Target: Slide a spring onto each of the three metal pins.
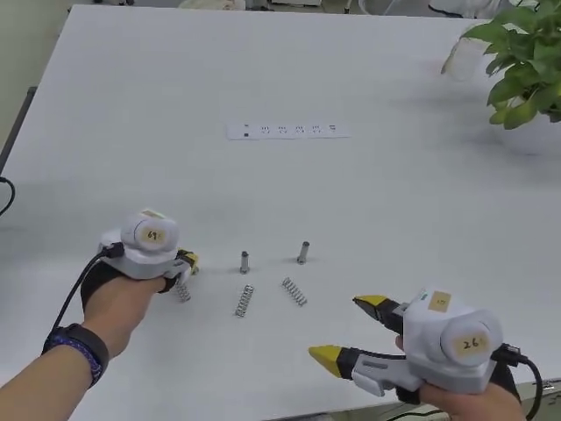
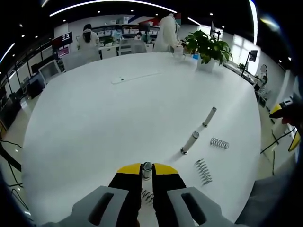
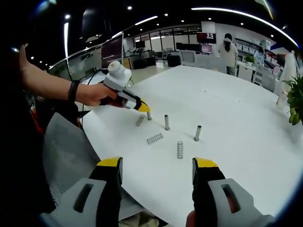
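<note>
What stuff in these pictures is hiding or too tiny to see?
Third pin: head view, the left gripper covers it.
Spring beside it: left gripper view, the jaws hide most of it.
Marks on the white strip: head view, too small to read.
Plant: head view, cut off by the right edge.

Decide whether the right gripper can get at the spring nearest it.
Probably yes: the right gripper is open, and only bare table lies between it and that spring.
</note>
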`<action>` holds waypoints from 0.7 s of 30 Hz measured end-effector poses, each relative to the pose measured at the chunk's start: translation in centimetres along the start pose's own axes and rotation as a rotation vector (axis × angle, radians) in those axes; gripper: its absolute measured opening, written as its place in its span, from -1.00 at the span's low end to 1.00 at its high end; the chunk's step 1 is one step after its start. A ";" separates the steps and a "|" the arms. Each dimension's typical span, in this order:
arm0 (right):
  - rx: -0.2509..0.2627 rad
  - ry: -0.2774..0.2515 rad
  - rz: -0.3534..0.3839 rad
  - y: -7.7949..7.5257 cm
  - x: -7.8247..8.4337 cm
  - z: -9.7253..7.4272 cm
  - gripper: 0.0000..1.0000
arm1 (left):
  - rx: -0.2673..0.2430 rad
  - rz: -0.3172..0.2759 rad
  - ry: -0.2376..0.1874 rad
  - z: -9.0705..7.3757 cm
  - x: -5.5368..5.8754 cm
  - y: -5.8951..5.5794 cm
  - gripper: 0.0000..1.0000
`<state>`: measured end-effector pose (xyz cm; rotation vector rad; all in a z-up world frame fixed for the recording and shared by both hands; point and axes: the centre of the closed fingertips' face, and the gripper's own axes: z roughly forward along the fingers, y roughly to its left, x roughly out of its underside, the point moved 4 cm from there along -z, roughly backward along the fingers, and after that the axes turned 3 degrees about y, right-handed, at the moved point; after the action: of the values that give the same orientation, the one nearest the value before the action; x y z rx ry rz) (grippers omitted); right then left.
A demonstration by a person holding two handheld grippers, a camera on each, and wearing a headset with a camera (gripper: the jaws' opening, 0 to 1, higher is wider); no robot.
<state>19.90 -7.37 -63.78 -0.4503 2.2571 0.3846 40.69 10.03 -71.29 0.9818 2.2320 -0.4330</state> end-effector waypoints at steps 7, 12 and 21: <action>-0.004 0.003 -0.003 0.0 0.0 0.1 0.16 | 0.004 0.004 0.006 -0.1 0.1 -0.1 -1.00; -0.007 0.008 -0.010 0.2 0.0 0.3 0.16 | 0.006 0.002 0.007 -0.1 0.1 -0.2 -1.00; -0.009 0.010 -0.015 0.3 0.0 0.3 0.16 | 0.002 0.016 0.004 -0.1 0.1 -0.2 -1.00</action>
<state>19.98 -7.00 -63.94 -0.4753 2.2611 0.3860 40.43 9.99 -71.29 1.0015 2.2263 -0.4264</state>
